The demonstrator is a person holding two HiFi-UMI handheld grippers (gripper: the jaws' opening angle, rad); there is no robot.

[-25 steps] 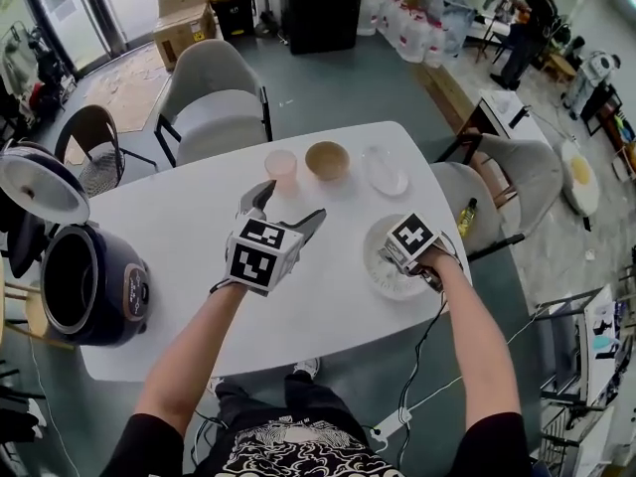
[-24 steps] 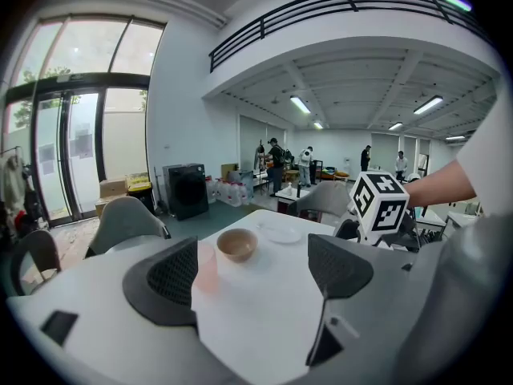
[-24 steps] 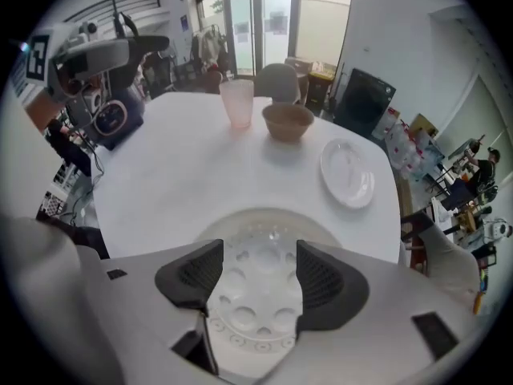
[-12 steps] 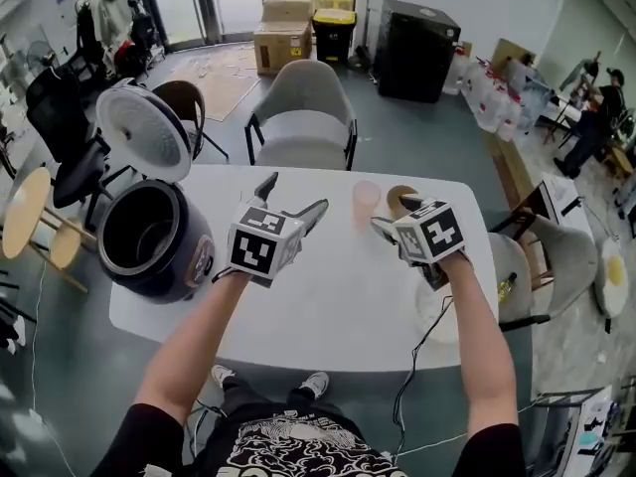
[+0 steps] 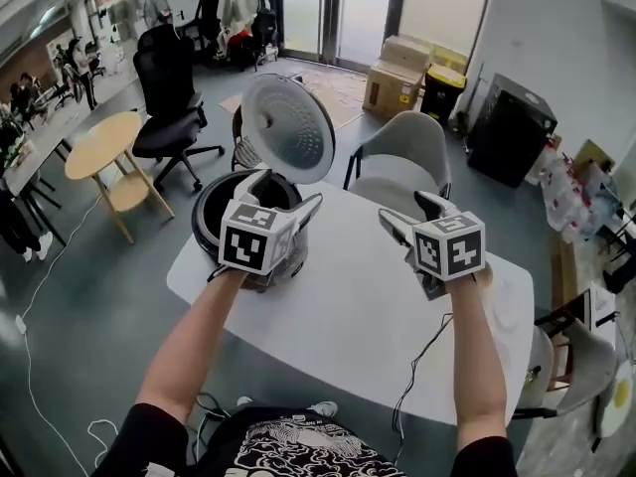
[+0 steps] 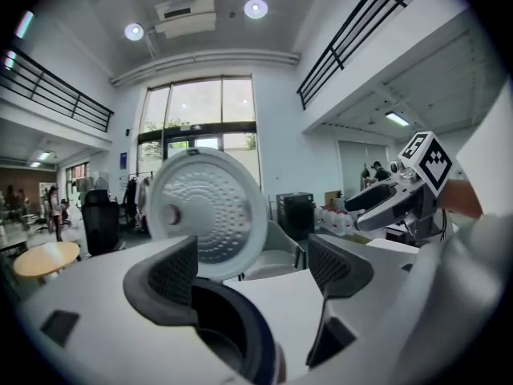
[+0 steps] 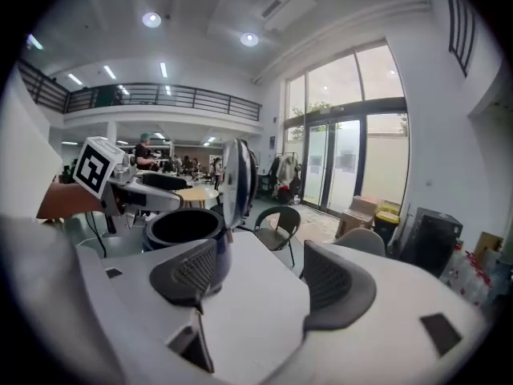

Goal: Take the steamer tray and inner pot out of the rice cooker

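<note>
From the head view I see the rice cooker [image 5: 211,215] at the far left end of the white bench [image 5: 358,296]. The left gripper [image 5: 288,189] is held in front of it and hides most of its body. The right gripper [image 5: 407,207] is over the middle of the bench, well apart from the cooker.

The right gripper view gives me what the head view does not: the cooker's round dark mouth [image 7: 184,224] seen from the side, with the lid [image 7: 234,181] edge-on. The left gripper view looks straight at the lid's dimpled white inner face [image 6: 204,215], with the dark rim [image 6: 236,331] just below its fingers [image 6: 172,275].

The cooker stands upright with its mouth facing up. The lid is swung open and stands nearly vertical on the far side. I cannot tell whether the inner pot or steamer tray sits inside.

The left fingers are wide apart, with the rim seen between them but not touched. The right fingers [image 7: 333,283] have just been opening and are wide, with only bare bench between them.

Beyond the bench are a grey chair [image 5: 407,157], cardboard boxes [image 5: 402,63], a black office chair [image 5: 169,87] and a round wooden table [image 5: 99,147].
</note>
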